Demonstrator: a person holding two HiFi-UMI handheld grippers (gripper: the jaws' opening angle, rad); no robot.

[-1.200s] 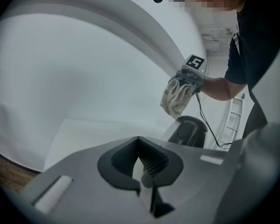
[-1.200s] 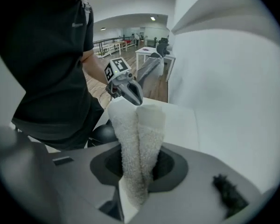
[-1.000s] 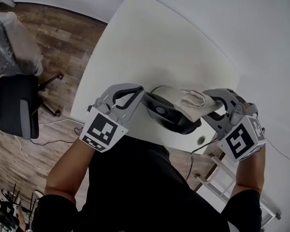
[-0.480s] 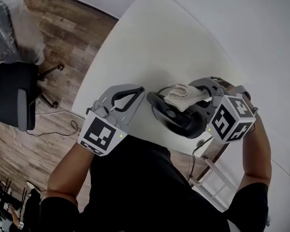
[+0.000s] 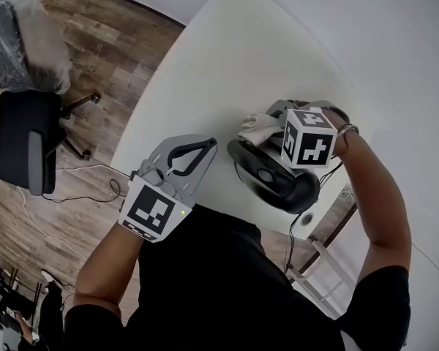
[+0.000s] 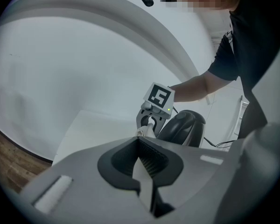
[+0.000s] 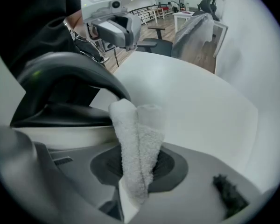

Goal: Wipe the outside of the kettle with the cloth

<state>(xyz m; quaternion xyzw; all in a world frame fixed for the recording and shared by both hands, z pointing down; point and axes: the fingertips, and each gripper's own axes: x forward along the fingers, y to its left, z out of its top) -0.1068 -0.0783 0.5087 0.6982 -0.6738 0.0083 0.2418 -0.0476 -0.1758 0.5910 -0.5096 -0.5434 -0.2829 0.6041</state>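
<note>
A black kettle stands near the front edge of the white table. The folded white cloth lies against its far upper side, and my right gripper is shut on it. In the right gripper view the cloth stands up between the jaws, touching the kettle's dark body. My left gripper hovers just left of the kettle, shut with nothing in it. The left gripper view shows the kettle ahead, with the right gripper and the cloth at its left side.
A black office chair and a plastic-wrapped item stand on the wooden floor to the left. Cables trail on the floor by the table. A cord hangs at the table's front edge beside the kettle.
My right gripper has carried the cloth from the kettle's right side over its top to the far left side. The left gripper has barely moved.
</note>
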